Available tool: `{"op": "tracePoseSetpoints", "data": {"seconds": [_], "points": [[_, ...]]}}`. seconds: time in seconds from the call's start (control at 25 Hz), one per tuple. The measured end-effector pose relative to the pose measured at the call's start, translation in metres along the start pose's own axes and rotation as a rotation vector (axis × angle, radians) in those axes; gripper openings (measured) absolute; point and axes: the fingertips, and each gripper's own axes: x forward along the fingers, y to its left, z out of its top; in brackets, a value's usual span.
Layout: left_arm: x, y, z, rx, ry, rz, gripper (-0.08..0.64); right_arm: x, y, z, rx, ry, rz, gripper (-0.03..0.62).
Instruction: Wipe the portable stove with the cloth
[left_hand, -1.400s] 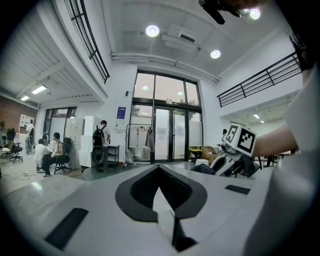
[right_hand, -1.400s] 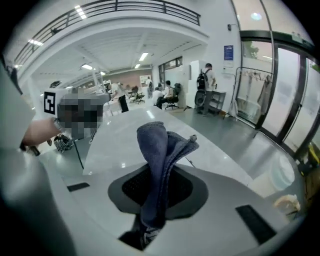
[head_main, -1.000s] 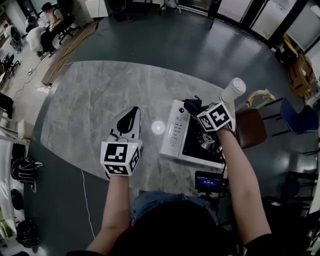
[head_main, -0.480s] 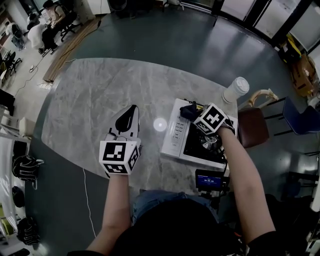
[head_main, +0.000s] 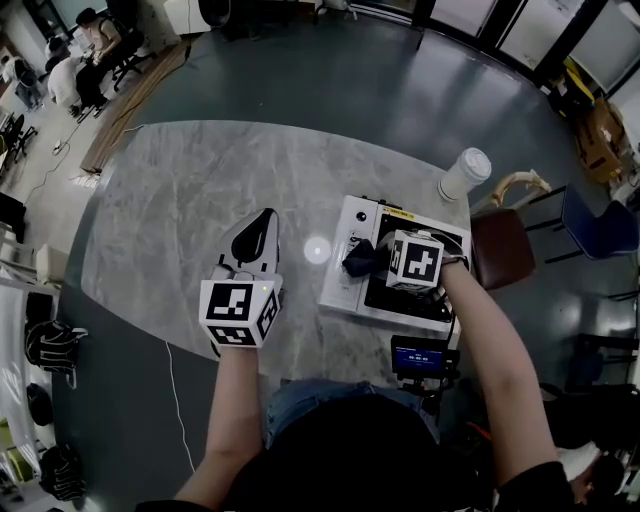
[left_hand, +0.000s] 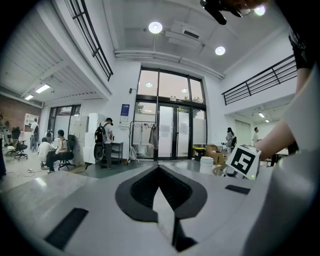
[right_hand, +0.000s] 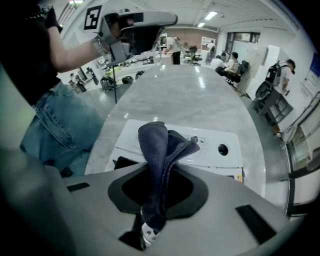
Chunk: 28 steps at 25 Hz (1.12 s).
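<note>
Moved nearward, my right gripper (head_main: 375, 258) (right_hand: 150, 220), clamped on the dark blue cloth (head_main: 358, 258) (right_hand: 159, 150), sits over the white portable stove (head_main: 342, 285) (right_hand: 212, 150), whose control side runs toward me; left gripper (head_main: 258, 235) (left_hand: 160, 200) closed, empty.

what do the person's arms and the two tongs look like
The left tongs and right tongs have pale grey shells with a black spade-shaped recess round the jaws. Each carries a white cube printed with black square markers. The forearms are bare; a short black sleeve shows on the right arm, and the person wears blue jeans.
</note>
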Motion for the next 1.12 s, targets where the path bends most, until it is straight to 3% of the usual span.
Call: {"op": "tracePoseSetpoints", "data": {"seconds": [0.28,0.4,0.52,0.84,0.96,1.12], "points": [[-0.003,-0.006,0.002,0.0,-0.009,-0.016,0.011,0.003,0.047,0.003,-0.177,0.032,0.137,0.074],[-0.004,-0.009,0.003,0.002,-0.011,-0.023,0.011,0.003,0.05,0.003,-0.212,0.051,0.117,0.074],[-0.006,-0.008,0.005,0.005,-0.014,-0.03,0.011,-0.004,0.045,0.005,-0.151,0.032,0.045,0.074],[-0.002,-0.007,0.005,0.001,-0.012,-0.057,0.011,-0.075,0.022,0.035,0.353,-0.338,-0.211,0.074],[0.001,-0.014,0.004,0.002,-0.008,-0.088,0.011,-0.096,0.018,0.031,0.63,-0.489,-0.302,0.074],[0.008,-0.028,0.0,0.006,0.005,-0.141,0.011,-0.111,0.02,0.015,1.019,-0.692,-0.362,0.074]]}}
